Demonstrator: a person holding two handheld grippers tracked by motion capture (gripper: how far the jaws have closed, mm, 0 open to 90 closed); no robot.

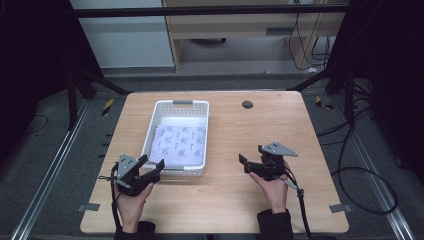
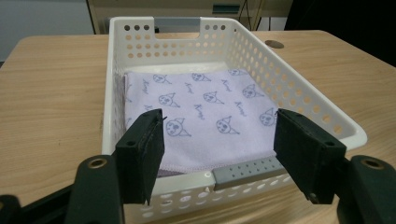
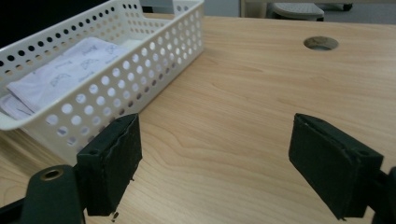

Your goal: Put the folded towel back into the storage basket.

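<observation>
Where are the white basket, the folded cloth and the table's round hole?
white basket [image 2: 285, 88]: left gripper view, on its perforated right wall.
folded cloth [image 2: 205, 116]: left gripper view, middle of the printed top face.
round hole [image 3: 321, 43]: right gripper view, centre of the opening.

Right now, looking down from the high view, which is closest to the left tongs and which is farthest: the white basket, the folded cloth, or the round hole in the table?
1. White basket: its near wall sits right beside the left tongs.
2. Folded cloth: lying inside the basket, just past that wall.
3. Round hole: far off, toward the table's back edge, on the right.
</observation>
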